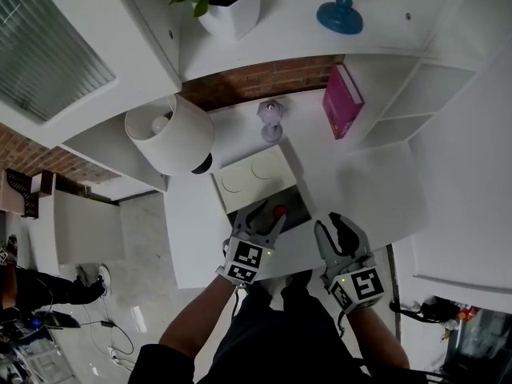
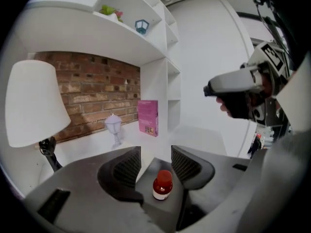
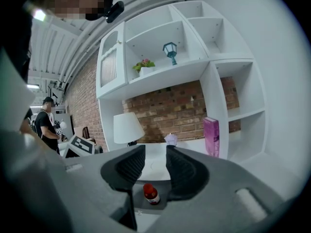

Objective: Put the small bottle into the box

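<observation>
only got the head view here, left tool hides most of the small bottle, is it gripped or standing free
Observer: Standing free. In the left gripper view the small bottle stands upright on the grey floor of the box, and the left tool has its jaws apart, pads off it.
Operator: anything in the right tool
Observer: No. The right gripper view shows the right tool open with nothing between its pads; the bottle sits beyond them, lower down.
Operator: what's below the red cap
Observer: A dark body with a white label round its base.
</observation>
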`<action>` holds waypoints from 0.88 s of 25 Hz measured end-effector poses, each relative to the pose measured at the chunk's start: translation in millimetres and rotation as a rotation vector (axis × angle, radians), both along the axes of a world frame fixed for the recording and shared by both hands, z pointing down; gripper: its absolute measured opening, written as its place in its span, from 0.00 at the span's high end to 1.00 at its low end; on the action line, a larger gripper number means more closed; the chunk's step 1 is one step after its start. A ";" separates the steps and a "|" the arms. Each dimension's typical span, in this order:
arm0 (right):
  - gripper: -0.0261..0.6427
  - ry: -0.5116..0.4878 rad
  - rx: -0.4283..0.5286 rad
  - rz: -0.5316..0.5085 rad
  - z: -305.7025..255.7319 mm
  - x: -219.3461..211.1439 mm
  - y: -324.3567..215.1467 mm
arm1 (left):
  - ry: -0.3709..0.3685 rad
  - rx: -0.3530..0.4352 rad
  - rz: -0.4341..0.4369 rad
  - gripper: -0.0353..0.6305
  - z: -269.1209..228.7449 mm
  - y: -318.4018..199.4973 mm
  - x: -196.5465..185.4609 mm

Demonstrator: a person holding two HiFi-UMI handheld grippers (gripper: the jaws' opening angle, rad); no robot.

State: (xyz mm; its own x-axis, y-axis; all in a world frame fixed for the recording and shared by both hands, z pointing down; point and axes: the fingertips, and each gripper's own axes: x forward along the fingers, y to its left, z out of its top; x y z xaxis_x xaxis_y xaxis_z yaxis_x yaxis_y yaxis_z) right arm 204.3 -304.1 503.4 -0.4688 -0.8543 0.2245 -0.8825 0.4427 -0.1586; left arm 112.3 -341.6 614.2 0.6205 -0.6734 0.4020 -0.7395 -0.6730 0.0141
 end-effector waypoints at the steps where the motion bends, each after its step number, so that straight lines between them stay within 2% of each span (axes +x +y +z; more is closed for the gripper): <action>1: 0.76 -0.002 0.005 -0.001 -3.0 -3.1 0.0 | 0.021 0.016 -0.016 0.66 -12.6 0.5 -5.4; 3: 0.76 -0.003 0.008 0.003 -6.2 -7.4 -0.1 | 0.056 0.044 -0.045 0.66 -36.6 2.3 -16.3; 5: 0.82 0.016 0.002 0.016 -6.1 -8.5 -1.0 | 0.092 0.062 -0.066 0.66 -58.4 5.3 -27.1; 7: 0.83 0.039 0.005 0.020 -9.9 -9.8 -3.4 | 0.119 0.073 -0.088 0.66 -76.7 8.6 -38.8; 10: 0.84 0.050 0.040 0.015 -24.0 -15.5 -9.0 | 0.137 0.086 -0.127 0.66 -98.1 12.7 -57.6; 13: 0.89 0.053 0.077 0.017 -38.6 -21.9 -14.9 | 0.147 0.085 -0.160 0.66 -116.0 17.3 -73.7; 22: 0.89 0.020 0.198 -0.042 -91.7 -48.7 -15.9 | 0.208 0.201 -0.280 0.66 -194.5 23.7 -122.4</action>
